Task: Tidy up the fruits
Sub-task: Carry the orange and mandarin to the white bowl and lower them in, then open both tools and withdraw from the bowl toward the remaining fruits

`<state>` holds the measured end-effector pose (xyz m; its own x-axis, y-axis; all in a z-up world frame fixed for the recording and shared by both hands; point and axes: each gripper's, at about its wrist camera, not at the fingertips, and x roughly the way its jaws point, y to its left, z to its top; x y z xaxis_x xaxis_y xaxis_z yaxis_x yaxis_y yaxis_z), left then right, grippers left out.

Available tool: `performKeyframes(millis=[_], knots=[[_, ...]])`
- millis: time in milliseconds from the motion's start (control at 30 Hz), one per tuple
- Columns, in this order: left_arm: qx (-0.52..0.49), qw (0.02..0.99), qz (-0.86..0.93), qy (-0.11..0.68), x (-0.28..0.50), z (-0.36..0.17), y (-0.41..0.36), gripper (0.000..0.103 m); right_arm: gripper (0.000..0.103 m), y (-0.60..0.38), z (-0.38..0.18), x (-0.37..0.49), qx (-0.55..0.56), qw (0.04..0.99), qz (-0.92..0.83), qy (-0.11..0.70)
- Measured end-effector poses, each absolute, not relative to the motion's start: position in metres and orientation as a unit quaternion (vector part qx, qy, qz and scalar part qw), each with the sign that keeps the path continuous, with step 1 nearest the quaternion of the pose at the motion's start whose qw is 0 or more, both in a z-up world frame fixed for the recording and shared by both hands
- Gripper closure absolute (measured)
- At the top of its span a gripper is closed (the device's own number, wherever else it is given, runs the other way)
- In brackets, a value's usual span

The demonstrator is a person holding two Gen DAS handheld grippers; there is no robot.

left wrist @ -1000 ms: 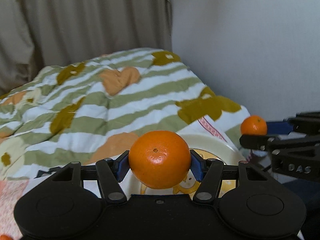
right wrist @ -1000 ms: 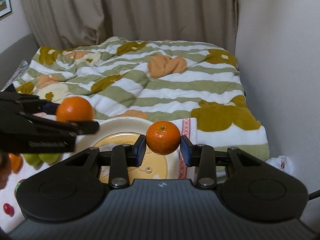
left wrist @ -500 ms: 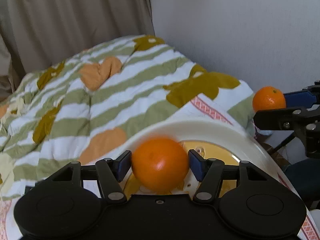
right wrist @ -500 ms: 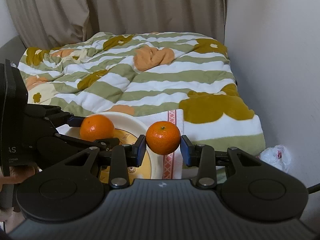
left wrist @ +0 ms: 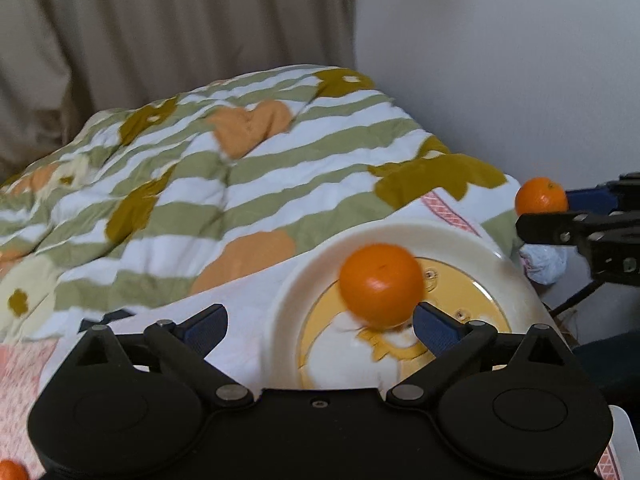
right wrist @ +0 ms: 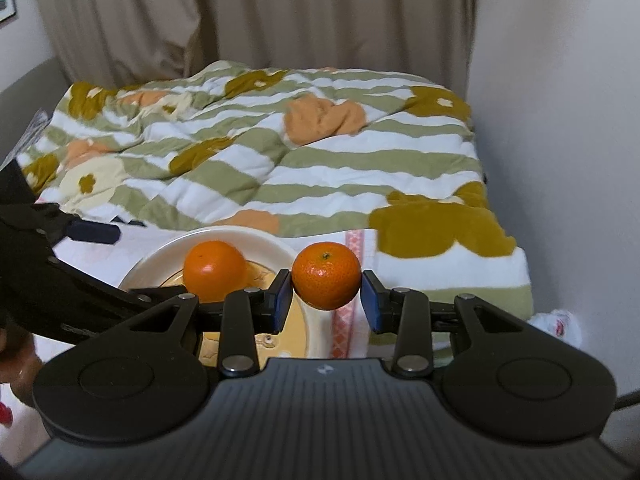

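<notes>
Left hand-held gripper (left wrist: 320,326) sits at the bottom of the left wrist view with its 2 blue pads (left wrist: 206,322) spread wide apart, holding nothing. A blurry orange (left wrist: 380,284) is right of the middle of that view, over the cream plate (left wrist: 404,234). It is just by the right pad, and I cannot tell if it touches the pad or the plate. In the right wrist view the same orange (right wrist: 214,270) shows on the plate (right wrist: 160,256), left of the middle.

Right hand-held gripper (right wrist: 326,298) is squeezed tight on a 2nd orange (right wrist: 326,274), with 1 blue pad (right wrist: 282,302) pressed on each side. This orange is up in the air, just beside the right rim of the plate. In the left wrist view it shows small at the right edge (left wrist: 541,196).

The plate has a yellow middle with a picture on it. It lies on a white cloth (right wrist: 352,248) with a pink pattern. Behind it is a striped green and white blanket (right wrist: 280,160) with orange and brown shapes. Beige curtains (right wrist: 240,12) hang at the top of the frame.
</notes>
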<state>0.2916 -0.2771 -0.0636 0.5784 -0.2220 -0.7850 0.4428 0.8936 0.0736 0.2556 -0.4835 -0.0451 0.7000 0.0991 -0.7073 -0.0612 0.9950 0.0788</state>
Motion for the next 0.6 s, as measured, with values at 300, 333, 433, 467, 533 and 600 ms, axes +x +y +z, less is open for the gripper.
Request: performKeyframes(millis=[300,333,433,467,533,600], knots=[[0.120,0.885,-0.149,0.424,0.279,-0.049,-0.246,0.002,0.051,-0.446,-0.081,0.273,-0.043,0.905,0.106,0.410],[0.122,0.886,-0.146,0.424,0.277,-0.049,-0.244,0.002,0.051,-0.442,-0.086,0.272,-0.053,0.903,0.110,0.411],[0.126,0.887,-0.138,0.423,0.272,-0.049,-0.239,0.002,0.051,-0.431,-0.096,0.273,-0.078,0.900,0.120,0.412],[0.126,0.886,-0.136,0.425,0.271,-0.049,-0.238,0.002,0.051,-0.429,-0.097,0.273,-0.082,0.899,0.122,0.412],[0.124,0.886,-0.136,0.426,0.268,-0.050,-0.236,0.002,0.050,-0.426,-0.100,0.272,-0.090,0.899,0.123,0.410],[0.120,0.886,-0.137,0.426,0.265,-0.050,-0.235,0.002,0.050,-0.424,-0.102,0.272,-0.098,0.899,0.120,0.409]])
